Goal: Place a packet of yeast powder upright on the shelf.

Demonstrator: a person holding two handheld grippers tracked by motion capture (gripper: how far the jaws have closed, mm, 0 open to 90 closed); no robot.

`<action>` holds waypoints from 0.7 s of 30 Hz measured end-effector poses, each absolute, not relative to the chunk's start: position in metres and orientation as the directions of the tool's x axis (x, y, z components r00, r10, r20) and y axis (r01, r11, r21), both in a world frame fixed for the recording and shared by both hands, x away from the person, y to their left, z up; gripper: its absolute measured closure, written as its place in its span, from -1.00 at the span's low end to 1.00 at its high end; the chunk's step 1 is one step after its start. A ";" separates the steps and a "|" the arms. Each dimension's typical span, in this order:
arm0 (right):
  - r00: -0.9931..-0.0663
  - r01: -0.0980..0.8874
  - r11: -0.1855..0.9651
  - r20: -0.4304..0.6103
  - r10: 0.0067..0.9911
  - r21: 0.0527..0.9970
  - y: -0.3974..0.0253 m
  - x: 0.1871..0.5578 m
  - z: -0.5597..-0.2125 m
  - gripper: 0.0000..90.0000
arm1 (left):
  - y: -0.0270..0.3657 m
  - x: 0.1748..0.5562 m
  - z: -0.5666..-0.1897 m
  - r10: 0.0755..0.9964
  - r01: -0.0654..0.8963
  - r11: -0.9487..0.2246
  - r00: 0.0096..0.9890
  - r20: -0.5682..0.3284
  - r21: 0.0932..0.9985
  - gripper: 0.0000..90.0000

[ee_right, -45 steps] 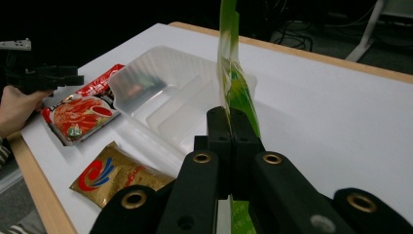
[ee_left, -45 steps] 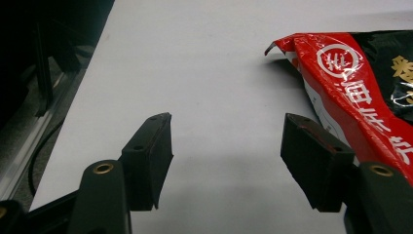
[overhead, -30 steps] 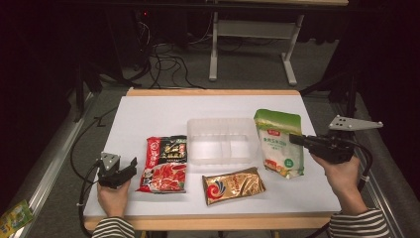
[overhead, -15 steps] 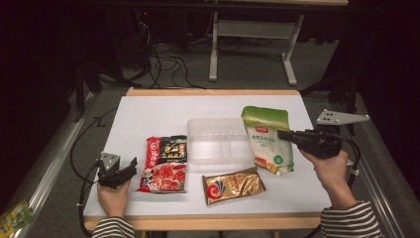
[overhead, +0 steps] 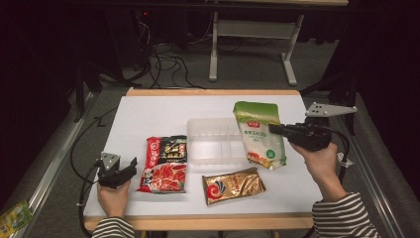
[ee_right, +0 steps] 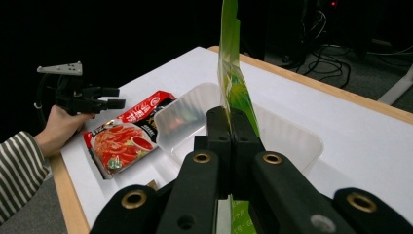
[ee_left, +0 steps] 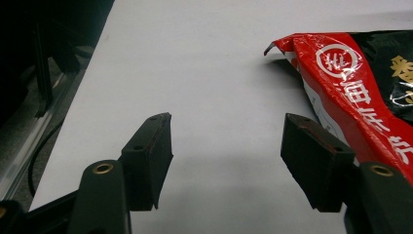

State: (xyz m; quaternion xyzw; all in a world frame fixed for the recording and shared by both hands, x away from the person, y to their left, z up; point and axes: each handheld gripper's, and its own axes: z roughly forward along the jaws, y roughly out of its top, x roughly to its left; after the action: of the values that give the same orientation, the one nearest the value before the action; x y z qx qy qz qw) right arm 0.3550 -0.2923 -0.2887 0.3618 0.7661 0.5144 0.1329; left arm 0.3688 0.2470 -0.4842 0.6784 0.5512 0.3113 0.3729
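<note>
My right gripper [overhead: 275,130] is shut on the edge of a green and white pouch [overhead: 258,133], which hangs lifted over the right end of a clear plastic tray [overhead: 210,141]. In the right gripper view the pouch [ee_right: 230,73] rises edge-on from between the shut jaws, above the tray [ee_right: 287,136]. My left gripper [overhead: 130,166] rests open at the table's front left, just left of a red and black packet [overhead: 165,163]. In the left gripper view its fingers [ee_left: 152,156] stand apart with bare table between them and the red packet [ee_left: 360,92] to the right.
A gold packet [overhead: 233,185] lies near the front edge, below the tray. The white table [overhead: 158,111] has a wooden rim. Cables and desk legs sit on the floor beyond. A small green wrapper [overhead: 15,215] lies on the floor at lower left.
My right gripper has carried the green pouch leftward and up from the table's right side until it hangs over the tray's right end. The left gripper has stayed still.
</note>
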 end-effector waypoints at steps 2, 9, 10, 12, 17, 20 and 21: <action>-0.700 0.418 0.207 0.169 0.694 0.885 -0.291 0.358 -0.289 1.00 | 0.247 0.369 -0.484 0.980 0.516 -0.114 0.199 0.011 0.849 -0.19; -0.687 0.429 0.198 0.177 0.705 0.881 -0.288 0.368 -0.288 1.00 | 0.247 0.369 -0.484 0.980 0.516 -0.115 0.199 0.012 0.849 -0.19; -0.682 0.433 0.197 0.177 0.710 0.879 -0.286 0.371 -0.288 1.00 | 0.247 0.369 -0.484 0.980 0.515 -0.115 0.199 0.012 0.849 -0.19; -0.678 0.434 0.194 0.178 0.713 0.880 -0.285 0.374 -0.288 1.00 | 0.247 0.369 -0.484 0.980 0.515 -0.115 0.199 0.012 0.850 -0.19; -0.670 0.442 0.178 0.191 0.717 0.879 -0.281 0.381 -0.289 1.00 | 0.247 0.369 -0.484 0.980 0.516 -0.114 0.199 0.011 0.849 -0.19; -0.663 0.452 0.165 0.206 0.720 0.877 -0.278 0.386 -0.290 1.00 | 0.247 0.369 -0.484 0.980 0.516 -0.114 0.199 0.011 0.849 -0.19; -0.662 0.454 0.164 0.208 0.720 0.876 -0.276 0.388 -0.291 1.00 | 0.247 0.369 -0.484 0.980 0.516 -0.114 0.199 0.011 0.849 -0.19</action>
State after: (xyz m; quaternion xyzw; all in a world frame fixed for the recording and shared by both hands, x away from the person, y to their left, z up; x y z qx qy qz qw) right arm 0.3884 -0.2760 -0.2907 0.3905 0.7519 0.5152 0.1293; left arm 0.3688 0.2471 -0.4842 0.6784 0.5512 0.3110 0.3731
